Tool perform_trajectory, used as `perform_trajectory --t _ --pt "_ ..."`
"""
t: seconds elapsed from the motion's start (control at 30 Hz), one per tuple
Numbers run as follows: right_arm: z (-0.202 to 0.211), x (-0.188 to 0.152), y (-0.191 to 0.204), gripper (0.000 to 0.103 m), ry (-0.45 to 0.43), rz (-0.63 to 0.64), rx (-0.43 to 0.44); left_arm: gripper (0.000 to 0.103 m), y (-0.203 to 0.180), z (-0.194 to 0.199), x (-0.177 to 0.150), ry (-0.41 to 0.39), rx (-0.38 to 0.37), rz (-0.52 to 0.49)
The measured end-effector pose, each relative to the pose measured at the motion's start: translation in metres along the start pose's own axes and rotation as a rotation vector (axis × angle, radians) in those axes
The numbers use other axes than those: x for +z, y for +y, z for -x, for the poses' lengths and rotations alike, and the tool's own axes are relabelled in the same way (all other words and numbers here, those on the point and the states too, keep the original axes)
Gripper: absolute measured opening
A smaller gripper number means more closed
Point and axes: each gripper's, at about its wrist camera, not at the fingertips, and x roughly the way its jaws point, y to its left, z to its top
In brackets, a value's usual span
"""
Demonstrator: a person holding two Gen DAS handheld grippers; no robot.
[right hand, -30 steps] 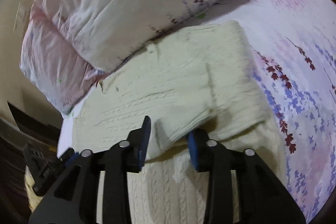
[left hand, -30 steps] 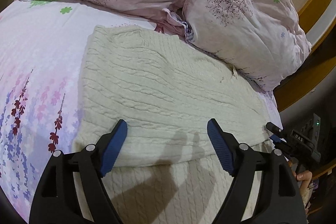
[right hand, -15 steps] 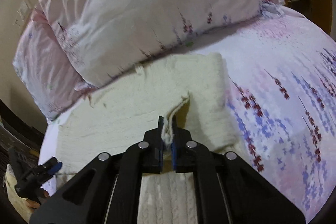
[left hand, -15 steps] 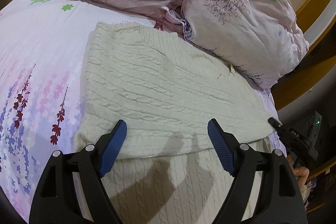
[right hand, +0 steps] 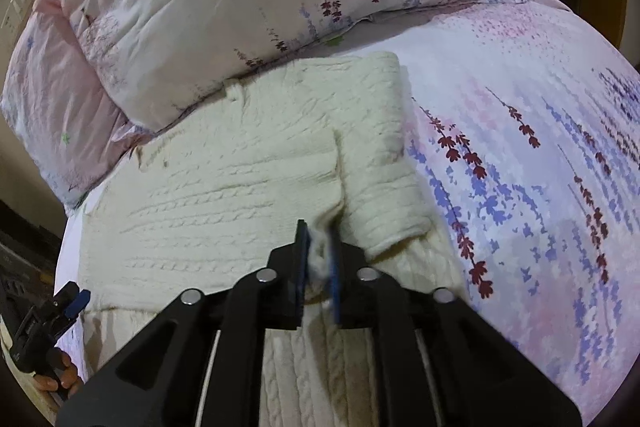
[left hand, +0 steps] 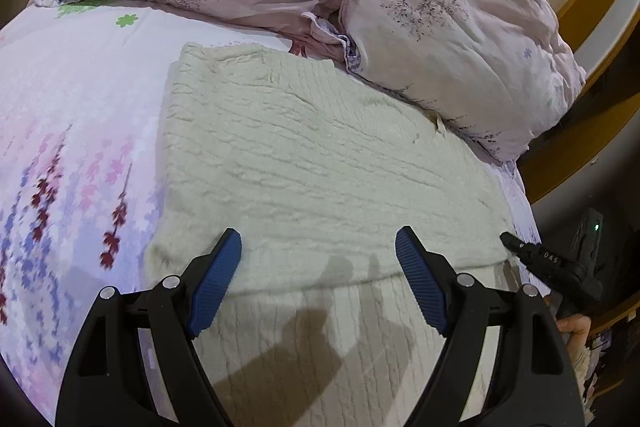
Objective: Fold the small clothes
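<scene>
Spread across a floral bedsheet [left hand: 72, 115], just near of two pink pillows [left hand: 452, 27]: a cream cable-knit sweater [left hand: 304, 163], its far part already doubled over toward the near side, the folded edge running left to right over a ribbed lower layer

Seen from the right wrist camera, a pinch of that folded edge caught between the blue pads of the right gripper [right hand: 320, 259], jaws opening, a ridge of knit drawn up from the grip toward the far edge; pads blurred, cloth between them, contact apparently easing rather than firm

Poised above the near fold line in the left wrist view, the left gripper [left hand: 318, 267], jaws spread wide, nothing between the pads [left hand: 216, 283], shadow cast on the ribbed layer below

Soft, thick and limp by the look of it, likely light for its bulk; no stiffness to carry a fold, so liable to sag and bunch wherever lifted at a single point, as the raised ridge suggests

Textured knit probably easy to pinch without slipping, though loose stitches could snag or stretch under a hard pull

Best taken at the doubled edge or a corner, both layers together, one gripper toward each end, lifted evenly and laid down flat
</scene>
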Motion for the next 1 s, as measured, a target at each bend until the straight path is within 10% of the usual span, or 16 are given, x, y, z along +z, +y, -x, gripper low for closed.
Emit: perform_trajectory --t 0.1,0.27,0.57,0.77,1.0 --pt "0.025 -0.003 -0.004 0.091 -0.020 0.032 0.001 0.088 0.003 0.020 -0.012 -0.009 0.013 -0.019" --pt "0.074 -0.017 -0.019 0.101 -0.064 0.112 -0.070 0.102 0.020 0.059 -0.039 -0.010 0.145 -0.014" --pt "0.109 -0.069 -0.062 0.100 0.056 0.070 0.118 0.102 0.021 0.095 -0.095 0.049 0.201 -0.066" --pt "0.115 -0.091 -0.082 0.063 0.117 0.012 0.195 0.102 0.025 0.098 -0.115 0.075 0.059 -0.011" --pt "0.111 -0.113 -0.088 0.051 0.201 0.008 0.206 0.089 0.017 0.106 -0.133 0.059 0.027 -0.027"
